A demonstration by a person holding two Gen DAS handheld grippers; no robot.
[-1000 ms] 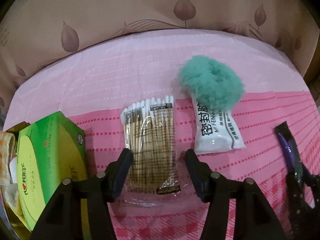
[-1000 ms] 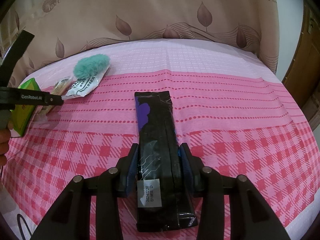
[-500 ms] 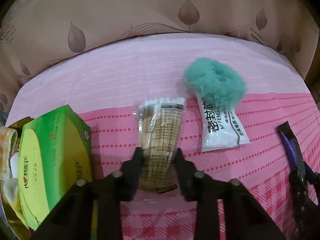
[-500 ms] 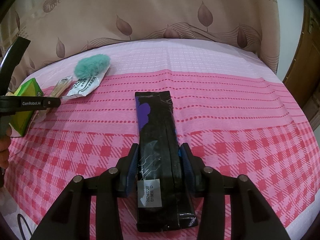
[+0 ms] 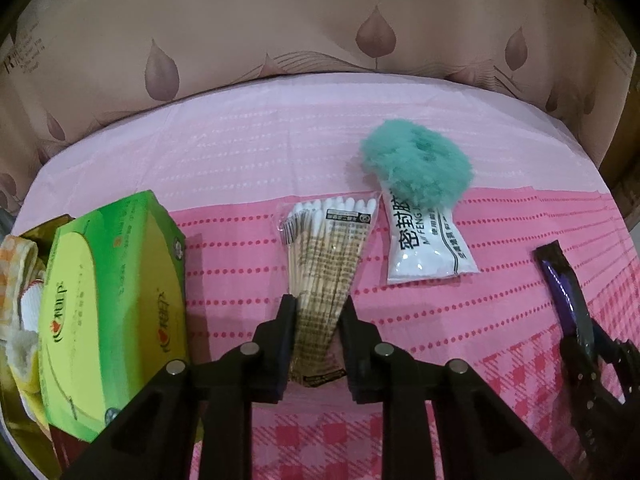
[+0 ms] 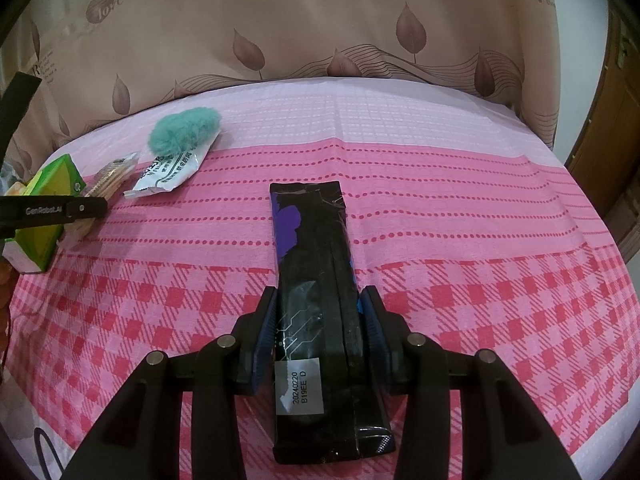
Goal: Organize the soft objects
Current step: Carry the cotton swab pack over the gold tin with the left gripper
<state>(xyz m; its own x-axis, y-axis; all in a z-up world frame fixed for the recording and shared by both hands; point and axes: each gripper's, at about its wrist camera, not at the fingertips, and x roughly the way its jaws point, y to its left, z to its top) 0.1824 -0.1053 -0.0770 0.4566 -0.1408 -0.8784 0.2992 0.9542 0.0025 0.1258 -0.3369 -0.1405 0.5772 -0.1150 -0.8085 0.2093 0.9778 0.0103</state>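
- My left gripper (image 5: pixel 318 312) has just been closing; its jaws now pinch the lower end of the cotton swab packet (image 5: pixel 326 264), which fans out above them, probably to lift it off the pink cloth (image 5: pixel 240 160).
- My right gripper (image 6: pixel 318 312) clamps the black packet (image 6: pixel 316 280) mid-length.
- Only the left view shows the tissue box (image 5: pixel 108 300) face-on; whether the swabs touch the cloth I can't tell.

The lower end of the cotton swab packet (image 5: pixel 326 264) is hidden between the jaws; the towels (image 5: pixel 18 280) are cut off at the left edge.
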